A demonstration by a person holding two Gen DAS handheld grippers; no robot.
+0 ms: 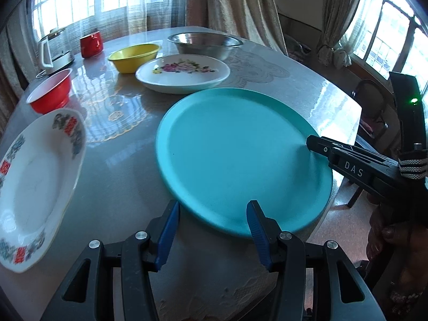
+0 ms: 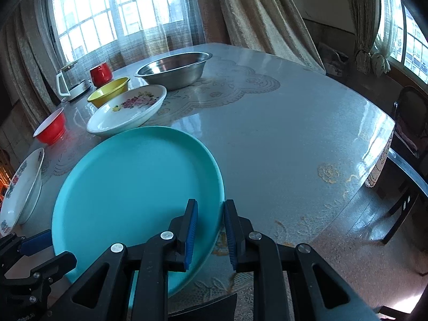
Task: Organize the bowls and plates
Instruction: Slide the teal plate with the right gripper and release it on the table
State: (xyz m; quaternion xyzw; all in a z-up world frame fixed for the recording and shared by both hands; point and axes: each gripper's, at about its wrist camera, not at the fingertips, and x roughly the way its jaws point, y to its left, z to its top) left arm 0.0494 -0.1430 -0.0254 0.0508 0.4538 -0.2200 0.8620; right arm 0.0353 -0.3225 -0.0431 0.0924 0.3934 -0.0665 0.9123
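Observation:
A large teal plate (image 1: pixel 235 157) lies at the near right of the table, also in the right wrist view (image 2: pixel 133 187). My right gripper (image 2: pixel 211 208) is shut on its right rim, one pad above and one below; it shows in the left wrist view (image 1: pixel 313 144). My left gripper (image 1: pixel 214 208) is open at the plate's near edge, holding nothing. A white plate with a patterned rim (image 1: pixel 34 187) lies left. A floral plate (image 1: pixel 184 72), a yellow bowl (image 1: pixel 133 56), a red bowl (image 1: pixel 50 91) and a steel bowl (image 1: pixel 206 42) stand farther back.
A red mug (image 1: pixel 91 43) and a white kettle (image 1: pixel 53 50) stand at the far left. The table (image 2: pixel 294 139) is bare on its right half, with lace under glass. A dark chair (image 2: pixel 409 123) stands past the right edge. Curtains and windows are behind.

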